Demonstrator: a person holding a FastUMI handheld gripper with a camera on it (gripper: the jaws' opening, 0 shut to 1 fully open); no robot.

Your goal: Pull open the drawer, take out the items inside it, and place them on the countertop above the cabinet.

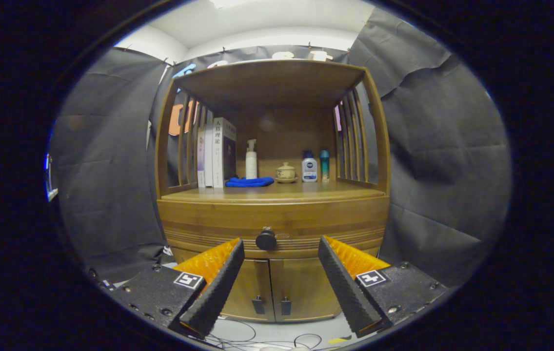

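Observation:
A wooden cabinet stands straight ahead of me. Its drawer [218,225] is closed, and a round dark knob [266,240] sits at the middle of the drawer front. My gripper [281,246] is open, with nothing between its fingers. The knob lies beyond the fingertips, a little left of the gap's middle, and the fingers do not touch it. Above the drawer runs the countertop [306,191], a wooden shelf under a slatted frame. What is inside the drawer is hidden.
On the countertop stand several books [216,153], a white pump bottle [251,161], a folded blue cloth [249,182], a small lidded pot [286,171] and two small bottles [316,166]. Below the drawer are two cabinet doors [272,292]. Cables [238,336] lie on the floor.

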